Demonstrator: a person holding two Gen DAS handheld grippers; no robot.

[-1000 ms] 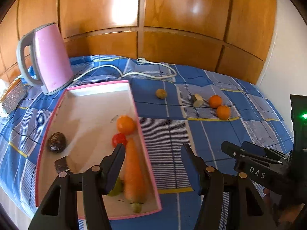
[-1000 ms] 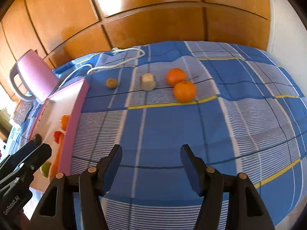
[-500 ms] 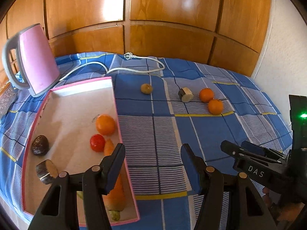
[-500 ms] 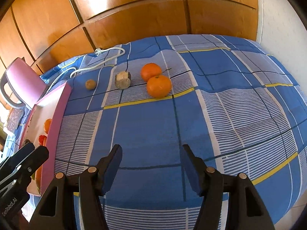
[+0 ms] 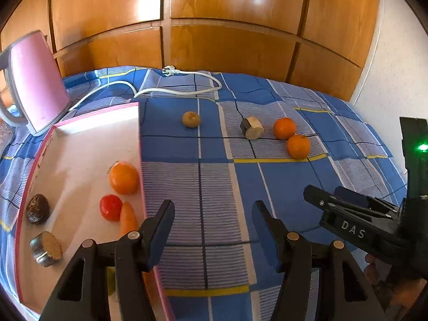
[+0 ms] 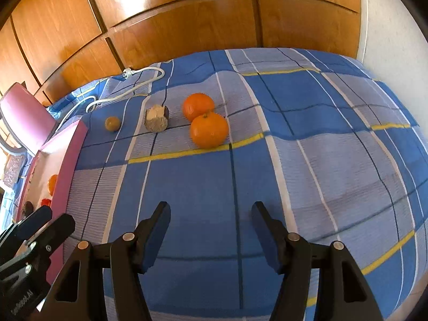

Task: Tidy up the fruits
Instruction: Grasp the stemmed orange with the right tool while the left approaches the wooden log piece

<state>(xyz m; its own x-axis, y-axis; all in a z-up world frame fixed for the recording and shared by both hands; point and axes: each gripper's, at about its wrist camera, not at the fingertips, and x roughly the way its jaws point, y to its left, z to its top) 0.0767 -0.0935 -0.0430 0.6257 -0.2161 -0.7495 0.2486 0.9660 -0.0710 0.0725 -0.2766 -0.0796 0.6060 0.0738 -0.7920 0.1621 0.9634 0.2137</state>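
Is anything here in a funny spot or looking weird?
Yes. Four pieces still lie loose on the blue checked bedspread instead of in the pink tray: two oranges touching each other, a cut brown chunk and a small brownish round fruit. A kettle's white cord sprawls across the bed too.

Glossy wood panels (image 5: 230, 50), woven checked cloth (image 6: 307, 165), shiny pink plastic kettle (image 5: 37, 85)

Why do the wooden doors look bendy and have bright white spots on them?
In both wrist views, the fisheye lens curves straight lines, so the wooden doors bulge and dark corners frame each picture. The white spots are glare: light bouncing off the shiny wood, near the top in the left view and upper left in the right.
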